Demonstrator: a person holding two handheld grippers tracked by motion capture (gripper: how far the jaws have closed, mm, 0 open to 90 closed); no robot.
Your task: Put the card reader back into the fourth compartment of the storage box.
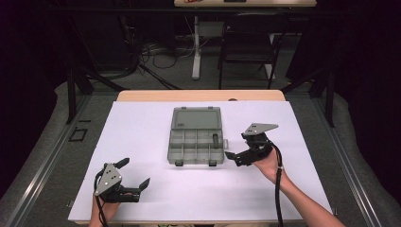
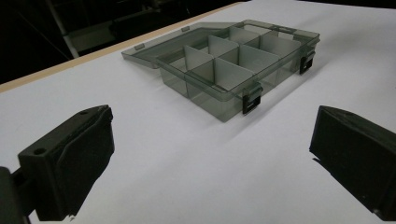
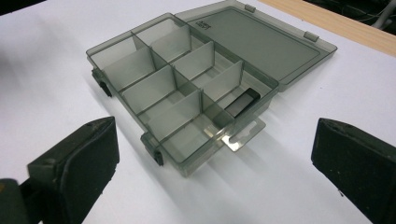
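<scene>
A smoky grey plastic organizer box (image 1: 195,146) sits open around the middle of the white table cover (image 1: 142,142), its flat lid (image 1: 196,117) folded back on the far side and lying on the cover; the tray is split by dividers into small compartments, and two dark latches (image 1: 179,162) hang off its near edge; in the far right compartment lies a small dark block (image 1: 215,140), seen in the right gripper view as a black slab (image 3: 242,102) resting against the tray's wall beside a clear hang tab (image 3: 243,135); the left gripper (image 1: 135,176) is at the near left of the table, well apart from the box, held in a hand (image 1: 106,208) coming in from the near edge, its jaws spread wide with nothing between them; the right gripper (image 1: 238,159) hovers just beside the box's near right corner, held in the person's right hand (image 1: 267,165) with a black cable (image 1: 279,189) trailing back along the forearm; its jaws are also spread apart and pinch nothing; a bare wooden strip (image 1: 201,96) of the table shows past the cover's far edge; beyond it, on the dark floor, stand a chair (image 1: 248,45) and a white desk leg (image 1: 196,47)
</scene>
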